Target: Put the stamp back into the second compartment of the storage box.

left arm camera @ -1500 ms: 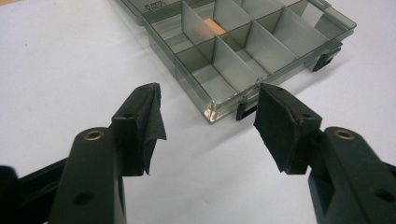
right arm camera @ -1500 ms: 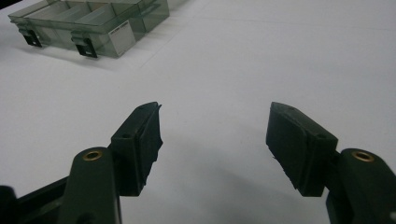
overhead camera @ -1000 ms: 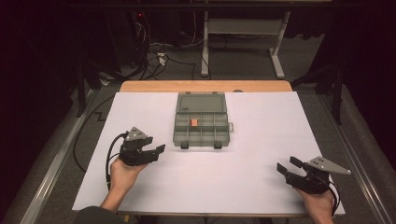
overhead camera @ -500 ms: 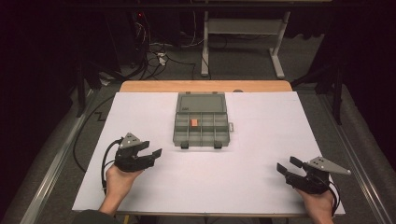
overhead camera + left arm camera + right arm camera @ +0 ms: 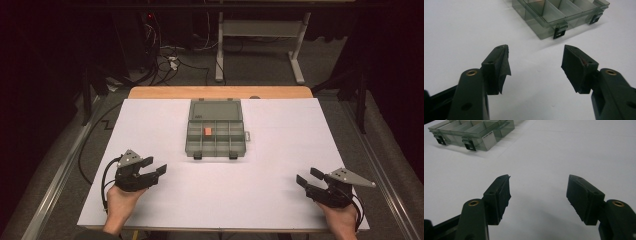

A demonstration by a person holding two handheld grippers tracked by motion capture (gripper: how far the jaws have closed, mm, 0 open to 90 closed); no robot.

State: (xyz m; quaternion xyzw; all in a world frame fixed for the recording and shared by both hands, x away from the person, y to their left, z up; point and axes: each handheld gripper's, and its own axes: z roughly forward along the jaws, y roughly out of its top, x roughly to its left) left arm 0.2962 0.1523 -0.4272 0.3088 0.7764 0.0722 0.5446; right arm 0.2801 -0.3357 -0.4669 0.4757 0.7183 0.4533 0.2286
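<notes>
White table (image 5: 165,125), organizer box (image 5: 215,136) lengthwise away, lid open

organiser box (image 5: 564,15) cut off by top edge, small orange item (image 5: 207,131) too small to identify

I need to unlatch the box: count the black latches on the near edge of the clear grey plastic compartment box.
2. Both sit on the near wall of the clear grey plastic compartment box: the left black latch near the left corner, the right black latch near the right. None appear hidden.
</notes>
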